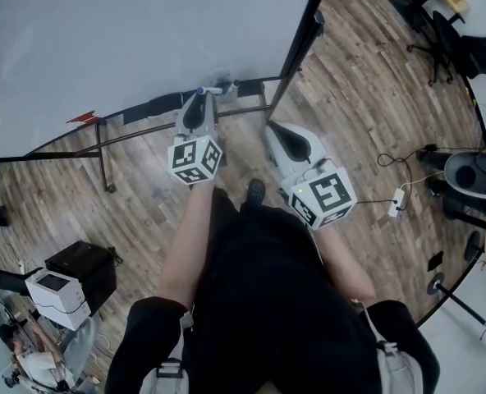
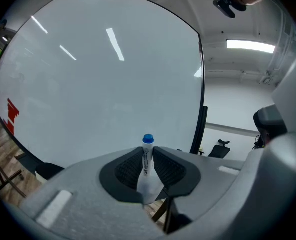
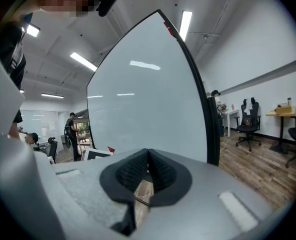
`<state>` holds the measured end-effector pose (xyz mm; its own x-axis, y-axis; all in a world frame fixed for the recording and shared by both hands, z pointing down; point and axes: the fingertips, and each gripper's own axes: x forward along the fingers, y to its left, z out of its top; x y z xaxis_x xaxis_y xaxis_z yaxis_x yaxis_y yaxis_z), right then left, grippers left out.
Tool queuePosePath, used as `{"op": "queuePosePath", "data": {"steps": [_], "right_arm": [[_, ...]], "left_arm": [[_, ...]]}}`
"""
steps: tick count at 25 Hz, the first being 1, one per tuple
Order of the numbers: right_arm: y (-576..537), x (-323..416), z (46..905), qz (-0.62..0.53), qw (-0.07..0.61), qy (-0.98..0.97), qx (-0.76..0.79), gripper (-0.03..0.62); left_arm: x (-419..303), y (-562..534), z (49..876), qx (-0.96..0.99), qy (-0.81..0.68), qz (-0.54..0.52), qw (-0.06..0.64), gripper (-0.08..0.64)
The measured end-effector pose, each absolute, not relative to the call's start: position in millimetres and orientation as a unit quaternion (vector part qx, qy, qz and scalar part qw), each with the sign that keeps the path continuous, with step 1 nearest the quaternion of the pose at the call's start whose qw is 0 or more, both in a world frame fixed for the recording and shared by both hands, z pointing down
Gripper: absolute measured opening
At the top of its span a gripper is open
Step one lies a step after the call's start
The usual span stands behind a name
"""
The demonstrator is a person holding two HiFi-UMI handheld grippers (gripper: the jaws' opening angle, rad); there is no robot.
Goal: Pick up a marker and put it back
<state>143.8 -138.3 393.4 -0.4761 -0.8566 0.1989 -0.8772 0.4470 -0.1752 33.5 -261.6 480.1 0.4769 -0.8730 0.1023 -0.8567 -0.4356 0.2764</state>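
Blue-capped marker (image 2: 148, 140): clamped upright in your left tool (image 2: 148, 151), close to the whiteboard (image 2: 98, 84).
Right tool (image 3: 148, 158): jaws together, empty.
Progress: pickup done; you have yet to put it back.

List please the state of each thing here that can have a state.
marker: clamped between the left tongs.
cap: blue, on the marker.
left tongs: shut on the marker.
right tongs: shut, empty.
whiteboard: standing, almost blank, red mark at one edge.
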Motion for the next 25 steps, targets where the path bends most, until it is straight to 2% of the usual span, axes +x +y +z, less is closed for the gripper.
{"op": "queuePosePath", "data": {"steps": [25], "right_arm": [[-131.0, 145.0, 390.6, 0.126, 0.037, -0.845, 0.518, 0.002]], "left_arm": [[48.0, -246.9, 495.2, 0.861, -0.483, -0.003, 0.160, 0.100]]}}
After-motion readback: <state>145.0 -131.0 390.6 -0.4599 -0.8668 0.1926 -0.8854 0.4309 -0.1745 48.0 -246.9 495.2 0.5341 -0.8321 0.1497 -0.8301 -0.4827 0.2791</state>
